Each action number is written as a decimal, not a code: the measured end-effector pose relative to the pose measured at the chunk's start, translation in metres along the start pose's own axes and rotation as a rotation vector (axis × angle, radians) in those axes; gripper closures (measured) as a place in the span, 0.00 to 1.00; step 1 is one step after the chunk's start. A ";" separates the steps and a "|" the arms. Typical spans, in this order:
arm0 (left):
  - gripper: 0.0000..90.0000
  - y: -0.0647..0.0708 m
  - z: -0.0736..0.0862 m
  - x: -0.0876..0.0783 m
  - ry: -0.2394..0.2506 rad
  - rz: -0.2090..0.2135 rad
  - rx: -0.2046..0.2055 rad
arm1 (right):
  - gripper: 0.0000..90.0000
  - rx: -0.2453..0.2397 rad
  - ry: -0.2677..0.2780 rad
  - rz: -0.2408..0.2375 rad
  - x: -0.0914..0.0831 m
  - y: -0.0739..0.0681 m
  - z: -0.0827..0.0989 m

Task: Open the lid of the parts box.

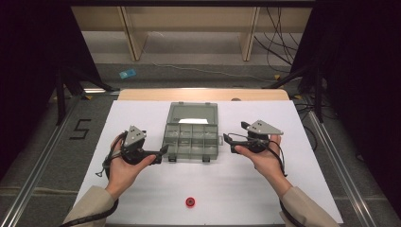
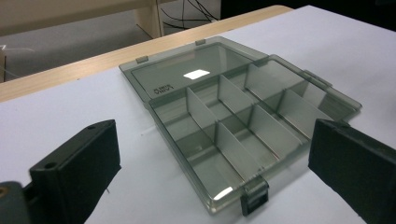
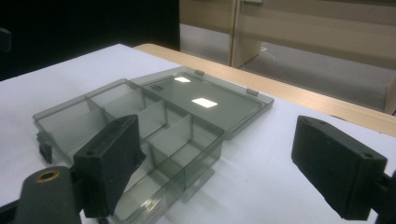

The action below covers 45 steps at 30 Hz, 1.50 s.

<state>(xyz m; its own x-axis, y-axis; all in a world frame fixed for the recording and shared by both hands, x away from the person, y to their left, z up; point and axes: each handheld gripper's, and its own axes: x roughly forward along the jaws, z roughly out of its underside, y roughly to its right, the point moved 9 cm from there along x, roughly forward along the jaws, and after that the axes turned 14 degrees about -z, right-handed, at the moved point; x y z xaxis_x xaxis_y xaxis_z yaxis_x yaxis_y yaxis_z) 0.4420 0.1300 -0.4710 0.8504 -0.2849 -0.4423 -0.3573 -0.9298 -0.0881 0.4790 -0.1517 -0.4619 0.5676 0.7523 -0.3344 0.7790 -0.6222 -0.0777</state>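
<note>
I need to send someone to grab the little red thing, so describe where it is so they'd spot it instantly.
On the white table sheet, look near the person's edge, well in front of the open smoky-grey plastic compartment box. The small round red piece lies alone there, the sheet's one brightly coloured item.

Box [image 1: 191, 137] between tools, ring [image 1: 190, 202] before.

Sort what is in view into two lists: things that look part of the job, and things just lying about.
Likely part of the job:
left gripper, open
right gripper, open
open compartment box
small red part

Lying about:
blue object on the floor
cables on the floor
</note>
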 end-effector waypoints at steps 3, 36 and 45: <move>0.02 0.004 0.004 -0.006 0.002 0.014 0.001 | 0.19 -0.009 0.012 -0.005 -0.009 -0.004 0.002; 0.03 0.023 0.034 -0.053 -0.008 0.094 0.036 | 0.19 -0.015 0.011 -0.090 -0.052 -0.045 0.028; 0.03 0.028 0.036 -0.051 -0.008 0.104 0.060 | 0.19 -0.020 0.010 -0.092 -0.052 -0.044 0.029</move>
<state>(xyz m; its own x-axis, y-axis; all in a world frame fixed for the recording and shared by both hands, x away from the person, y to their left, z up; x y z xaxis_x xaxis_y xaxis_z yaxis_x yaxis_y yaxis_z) 0.3746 0.1270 -0.4826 0.8046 -0.3769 -0.4590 -0.4662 -0.8796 -0.0950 0.4077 -0.1694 -0.4686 0.4955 0.8084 -0.3177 0.8333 -0.5456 -0.0888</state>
